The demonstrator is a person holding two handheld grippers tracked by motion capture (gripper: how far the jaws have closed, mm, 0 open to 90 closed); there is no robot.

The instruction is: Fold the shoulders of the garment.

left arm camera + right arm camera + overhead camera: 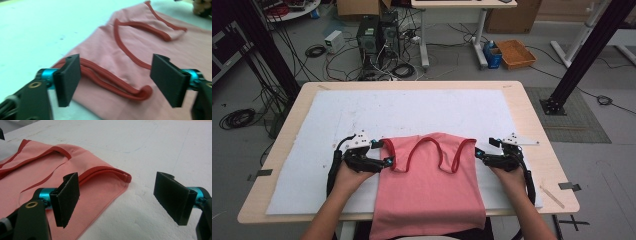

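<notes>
A pink tank top (429, 185) with red trim lies flat on the white sheet (412, 112), its hem hanging over the table's front edge. My left gripper (386, 153) is open at the top's left shoulder. In the left gripper view, the folded red armhole trim (117, 83) lies between the open jaws of the left gripper (118, 80). At the right shoulder my right gripper (485, 150) is open too. In the right gripper view, the right gripper (122, 197) stands open with the top's trimmed corner (126, 177) just ahead of the gap and pink cloth (100, 195) beside its left jaw.
The wooden table (532, 125) carries the sheet; a thin wooden stick (552, 196) and tape pieces (569, 186) lie near its right front corner. Beyond the far edge are computer towers (377, 32), floor cables, an orange bin (514, 52) and black frame posts (579, 55).
</notes>
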